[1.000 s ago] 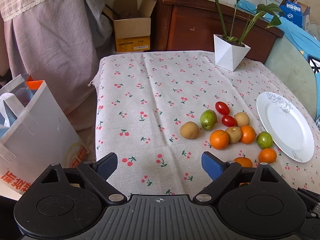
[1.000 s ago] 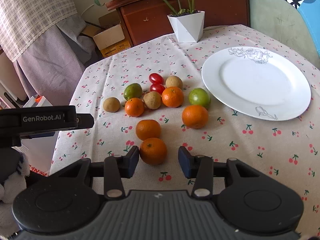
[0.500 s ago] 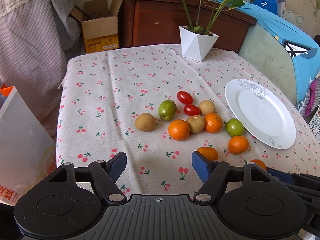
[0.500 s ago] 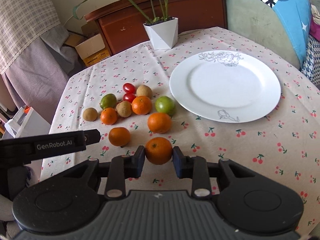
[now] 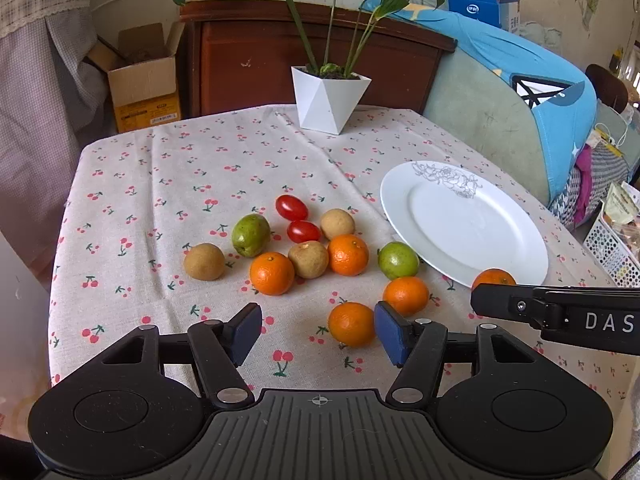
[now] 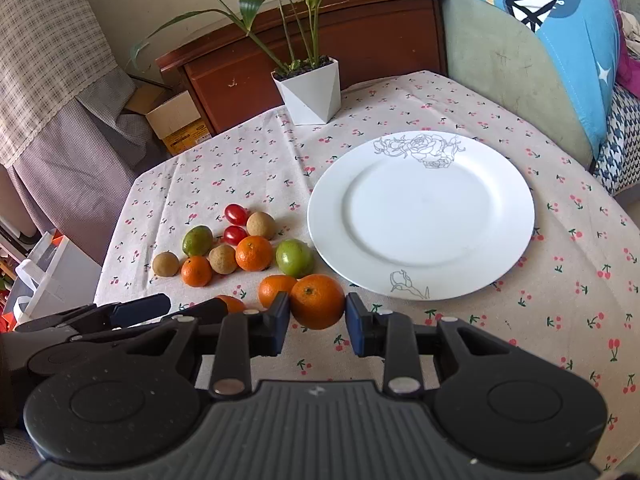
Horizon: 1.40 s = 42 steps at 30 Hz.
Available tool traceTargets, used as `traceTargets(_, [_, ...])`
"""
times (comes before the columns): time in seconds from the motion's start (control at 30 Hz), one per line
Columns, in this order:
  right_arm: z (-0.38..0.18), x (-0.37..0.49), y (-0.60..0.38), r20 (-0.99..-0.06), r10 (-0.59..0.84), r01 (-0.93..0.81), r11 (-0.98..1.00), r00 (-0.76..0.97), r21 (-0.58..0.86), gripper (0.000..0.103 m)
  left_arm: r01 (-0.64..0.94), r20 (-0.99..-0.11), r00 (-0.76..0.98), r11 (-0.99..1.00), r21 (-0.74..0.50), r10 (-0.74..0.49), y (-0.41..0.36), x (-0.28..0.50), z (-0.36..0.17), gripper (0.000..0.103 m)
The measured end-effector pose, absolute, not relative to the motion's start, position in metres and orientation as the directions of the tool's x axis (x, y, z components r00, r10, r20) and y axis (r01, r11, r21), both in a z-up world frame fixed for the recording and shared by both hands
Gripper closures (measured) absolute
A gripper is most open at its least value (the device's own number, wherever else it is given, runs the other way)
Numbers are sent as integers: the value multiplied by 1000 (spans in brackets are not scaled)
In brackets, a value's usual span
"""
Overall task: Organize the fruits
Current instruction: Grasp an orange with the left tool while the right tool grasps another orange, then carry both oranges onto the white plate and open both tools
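My right gripper (image 6: 317, 314) is shut on an orange (image 6: 317, 301), held above the cloth just in front of the white plate (image 6: 420, 216). The plate has nothing on it. My left gripper (image 5: 318, 334) hangs over the near side of the fruit cluster, its jaws closing. Another orange (image 5: 351, 324) lies on the cloth between the pads, close to the right pad and not pressed. Further back lie more oranges (image 5: 272, 273), two green fruits (image 5: 251, 235), brown fruits (image 5: 204, 261) and two cherry tomatoes (image 5: 291, 207). The right gripper's finger (image 5: 560, 312) shows at the right of the left wrist view.
A white pot with a plant (image 5: 329, 98) stands at the table's far edge. A cherry-print cloth (image 5: 180, 168) covers the table. A cardboard box (image 5: 144, 80) and a wooden cabinet stand behind. A white bag (image 6: 48, 268) sits left of the table.
The right gripper closed on the near orange and lifted it toward the plate. The left gripper swung right over the fruit, and its jaws narrowed around an orange.
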State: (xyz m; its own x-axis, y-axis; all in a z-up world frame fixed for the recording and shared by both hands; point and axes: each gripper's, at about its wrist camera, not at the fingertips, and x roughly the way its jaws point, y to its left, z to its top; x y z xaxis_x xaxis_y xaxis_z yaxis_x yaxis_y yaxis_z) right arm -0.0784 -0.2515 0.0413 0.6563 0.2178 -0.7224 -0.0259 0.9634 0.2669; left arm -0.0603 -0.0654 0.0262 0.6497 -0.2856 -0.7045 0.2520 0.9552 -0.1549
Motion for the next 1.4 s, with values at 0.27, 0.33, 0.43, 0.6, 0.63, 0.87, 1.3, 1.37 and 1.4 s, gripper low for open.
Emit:
traceTargets(0.27, [36, -69, -264, -730, 243, -2, 949, 639, 315, 73, 275, -713, 624, 944, -182, -320, -67, -61, 16, 50])
traceTargets(0.33, [37, -68, -264, -724, 247, -10, 949, 644, 314, 73, 289, -712, 621, 940, -179, -327, -69, -63, 15, 54])
traceTargets(0.43, [38, -67, -266, -718, 250, -11, 947, 649, 320, 73, 300, -717, 614, 938, -174, -329, -72, -64, 13, 56])
traceTargets(0.6, [38, -66, -268, -719, 243, 2, 947, 651, 322, 73, 316, -717, 605, 931, -185, -347, -76, -65, 10, 68])
traceTargets(0.63, [38, -66, -269, -720, 243, 4, 947, 651, 323, 73, 316, -716, 607, 931, -181, -345, -77, -65, 10, 69])
traceTargets(0.87, [39, -66, -276, -713, 238, 21, 942, 659, 334, 73, 320, -698, 622, 929, -187, -355, -82, -67, 12, 76])
traceTargets(1.3, [44, -61, -309, -686, 214, 92, 920, 695, 381, 73, 363, -643, 622, 892, -268, -446, -107, -54, 42, 76])
traceTargets(1.37, [42, -60, -313, -689, 210, 103, 917, 694, 384, 73, 368, -641, 608, 882, -295, -468, -112, -48, 41, 76])
traceTargets(1.4, [41, -59, -315, -691, 207, 108, 917, 693, 384, 73, 374, -640, 603, 878, -300, -476, -116, -45, 40, 76])
